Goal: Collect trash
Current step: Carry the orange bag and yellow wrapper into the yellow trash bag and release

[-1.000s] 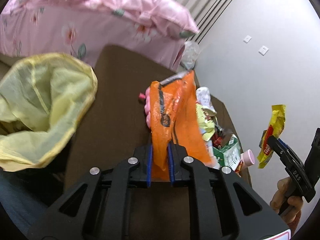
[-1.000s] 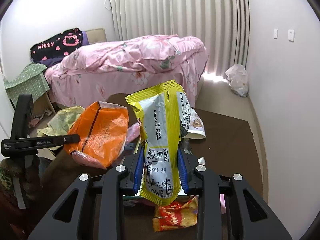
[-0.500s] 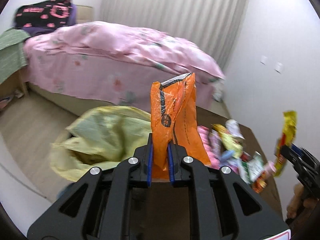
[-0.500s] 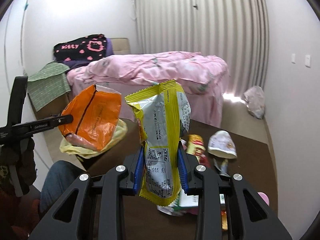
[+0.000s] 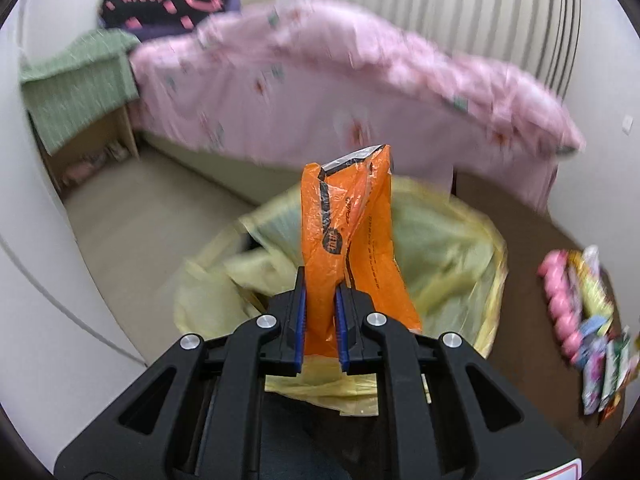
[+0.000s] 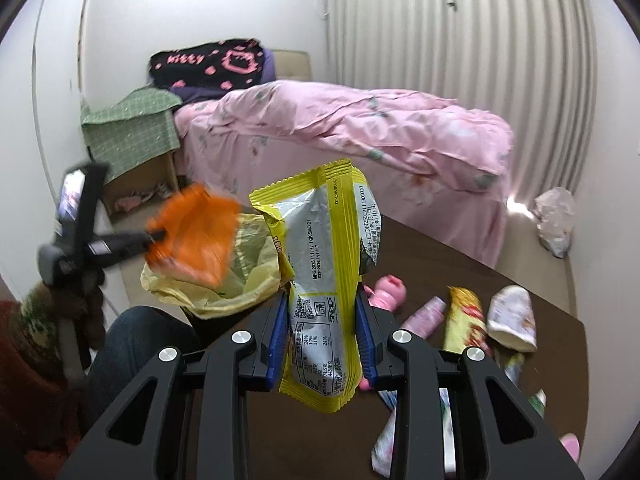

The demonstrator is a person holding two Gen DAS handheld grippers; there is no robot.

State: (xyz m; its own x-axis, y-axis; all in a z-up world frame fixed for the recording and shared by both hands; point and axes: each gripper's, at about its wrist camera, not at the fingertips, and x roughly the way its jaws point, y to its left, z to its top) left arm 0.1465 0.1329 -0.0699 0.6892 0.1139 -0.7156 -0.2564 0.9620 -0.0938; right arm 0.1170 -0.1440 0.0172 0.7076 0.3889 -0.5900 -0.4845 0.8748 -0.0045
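Note:
My left gripper point(image 5: 321, 322) is shut on an orange plastic wrapper point(image 5: 352, 240) and holds it upright over the open yellow trash bag point(image 5: 452, 256). The same wrapper point(image 6: 192, 232) shows blurred in the right wrist view, above the bag point(image 6: 248, 276). My right gripper point(image 6: 322, 338) is shut on a yellow and silver snack wrapper point(image 6: 324, 280), held upright above the brown table point(image 6: 440, 256). Several wrappers and small pink bottles point(image 6: 468, 320) lie on the table's right part.
A pink-covered bed point(image 6: 360, 132) stands behind the table. A green-covered shelf point(image 6: 132, 132) is at the left wall. A white plastic bag point(image 6: 556, 216) lies on the floor by the curtain. The person's knee point(image 6: 136, 340) is beside the trash bag.
My left gripper has swung left with the orange wrapper, from above the table to over the trash bag. My right gripper has turned left too, still holding the yellow wrapper.

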